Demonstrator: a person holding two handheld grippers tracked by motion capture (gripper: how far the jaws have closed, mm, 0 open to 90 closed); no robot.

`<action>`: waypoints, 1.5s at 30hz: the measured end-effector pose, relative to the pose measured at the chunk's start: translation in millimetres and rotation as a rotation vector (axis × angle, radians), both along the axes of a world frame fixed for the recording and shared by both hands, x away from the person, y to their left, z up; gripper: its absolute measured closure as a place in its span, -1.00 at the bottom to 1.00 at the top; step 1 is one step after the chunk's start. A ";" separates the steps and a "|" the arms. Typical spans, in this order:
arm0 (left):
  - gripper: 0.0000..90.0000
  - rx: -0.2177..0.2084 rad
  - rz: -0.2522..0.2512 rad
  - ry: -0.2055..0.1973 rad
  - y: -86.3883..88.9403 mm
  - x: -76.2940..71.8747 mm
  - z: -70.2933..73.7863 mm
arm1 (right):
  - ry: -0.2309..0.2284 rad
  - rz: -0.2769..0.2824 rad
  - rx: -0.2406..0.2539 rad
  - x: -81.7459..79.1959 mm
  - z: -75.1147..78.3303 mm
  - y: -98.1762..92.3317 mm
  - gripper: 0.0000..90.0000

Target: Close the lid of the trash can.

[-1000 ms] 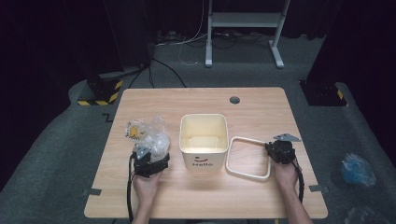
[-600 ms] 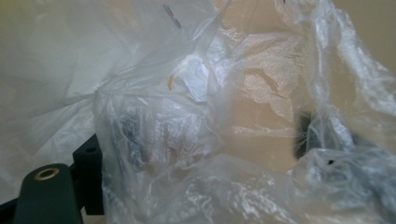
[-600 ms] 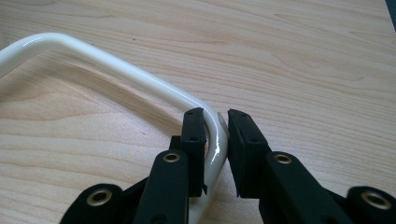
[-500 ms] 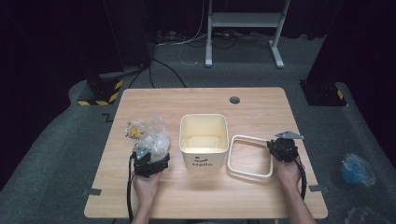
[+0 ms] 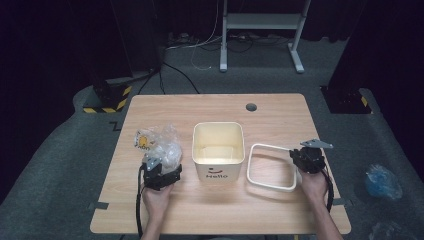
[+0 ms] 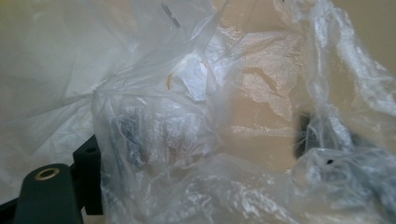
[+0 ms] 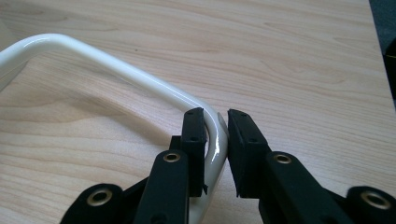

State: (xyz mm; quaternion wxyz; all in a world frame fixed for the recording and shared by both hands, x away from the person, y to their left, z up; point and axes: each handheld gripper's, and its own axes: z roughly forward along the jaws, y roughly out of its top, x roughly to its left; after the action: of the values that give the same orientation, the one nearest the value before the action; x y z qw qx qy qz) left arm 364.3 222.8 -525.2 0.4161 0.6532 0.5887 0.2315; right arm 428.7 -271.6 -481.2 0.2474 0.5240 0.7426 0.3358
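Right gripper (image 7: 215, 128) nearly closed, pads pinching the near right corner of the white ring frame (image 5: 270, 167); frame lies just right of the cream bin (image 5: 218, 150), glossy, rounded-square. Left gripper (image 5: 161, 172) wide, jaws buried in the crinkled clear plastic bag (image 6: 201, 126), grip unclear

We see a thin, crinkly, translucent plastic bag (image 6: 196, 140), a glossy smooth white frame (image 7: 140, 79), a matt cream plastic bin (image 5: 218, 150), a pale wood-grain tabletop (image 5: 200, 107) with satin finish, and matt black gripper pads (image 7: 243, 140).
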 end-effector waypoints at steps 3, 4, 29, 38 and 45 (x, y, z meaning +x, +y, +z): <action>-0.65 -0.002 0.001 0.000 -0.2 0.0 0.0 | -0.005 0.000 0.003 -0.6 4.7 -2.5 0.72; -0.65 -0.001 0.000 0.000 -0.1 -0.1 0.0 | -0.003 0.001 0.004 -0.7 5.6 -3.1 0.72; -0.64 0.006 0.005 0.005 -0.9 0.3 0.0 | 0.008 0.022 0.028 -3.2 34.4 -11.3 0.73; -0.64 0.009 0.006 0.007 -1.2 0.3 0.1 | -0.005 0.030 0.041 -4.6 50.7 -13.5 0.73; -0.64 0.010 0.006 0.007 -1.4 0.3 0.1 | -0.019 0.036 0.039 -5.3 62.1 -12.4 0.73</action>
State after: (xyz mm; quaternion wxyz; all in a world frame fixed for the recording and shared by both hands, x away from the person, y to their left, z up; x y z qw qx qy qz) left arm 364.6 221.4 -525.1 0.4102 0.6541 0.5910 0.2335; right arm 423.4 -284.0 -419.1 0.2379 0.5121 0.7428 0.3598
